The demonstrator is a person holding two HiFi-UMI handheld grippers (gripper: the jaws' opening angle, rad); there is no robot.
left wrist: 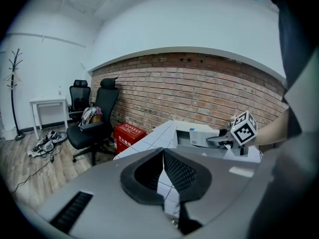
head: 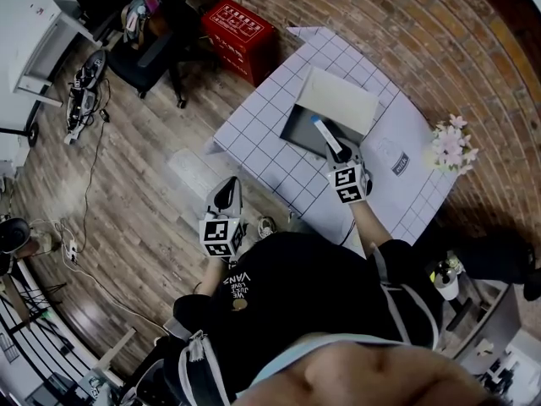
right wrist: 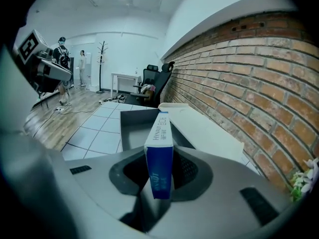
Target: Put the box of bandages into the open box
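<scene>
My right gripper (right wrist: 160,176) is shut on the box of bandages (right wrist: 160,153), a narrow blue and white carton standing on edge between the pads. It hangs over the near side of the open box (right wrist: 132,128), a dark grey tray whose pale lid (right wrist: 199,131) folds back toward the brick wall. From the head view the bandage box (head: 325,134) sits above the open box (head: 303,129), with the right gripper (head: 334,146) behind it. My left gripper (head: 225,194) is off the table's near-left edge, jaws together, holding nothing (left wrist: 163,171).
The white grid-patterned table (head: 270,134) stands against a brick wall. A bunch of pink flowers (head: 452,146) and a small card (head: 397,163) lie at its right end. A red crate (head: 238,28) and black office chairs (head: 148,45) stand on the wooden floor to the left.
</scene>
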